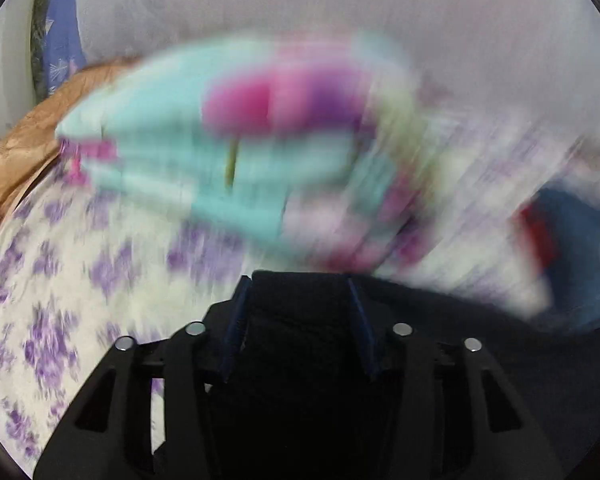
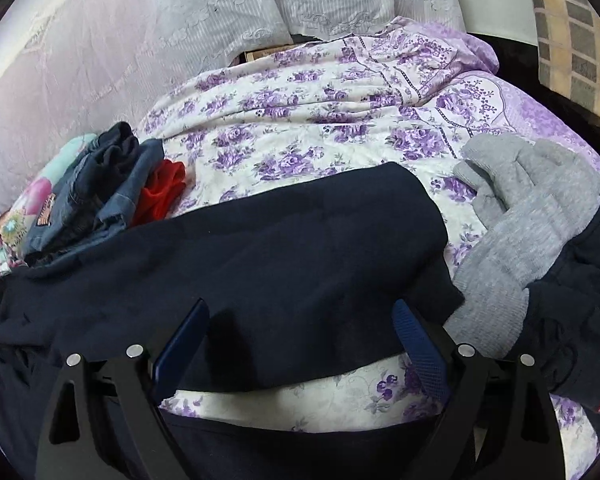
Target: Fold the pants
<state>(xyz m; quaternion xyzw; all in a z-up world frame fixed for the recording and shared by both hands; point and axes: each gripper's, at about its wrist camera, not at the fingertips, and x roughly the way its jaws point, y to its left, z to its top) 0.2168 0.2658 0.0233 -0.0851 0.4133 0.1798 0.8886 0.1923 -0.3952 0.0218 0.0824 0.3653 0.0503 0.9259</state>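
Jaws: left gripper point(image 1: 298, 292) half closed with dark pants point(image 2: 236, 240) cloth between its pads; grip contact unclear, frame blurred. Right gripper point(image 2: 300, 328) spread wide, pants' folded edge lying between the fingers, not pinched. Pants spread across floral bedsheet point(image 2: 300, 128). One denim piece point(image 2: 84, 200) carries an unreadable patch. One red garment point(image 2: 160, 192), one grey-cuffed garment point(image 2: 532, 200).

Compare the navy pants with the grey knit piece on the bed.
Colour: the navy pants are dark and smooth; the grey knit piece is pale and fuzzy. Pose: the pants lie spread wide across the bed; the grey piece is bunched at the right. Size: the pants cover far more area. Both rest on the purple floral bedspread.
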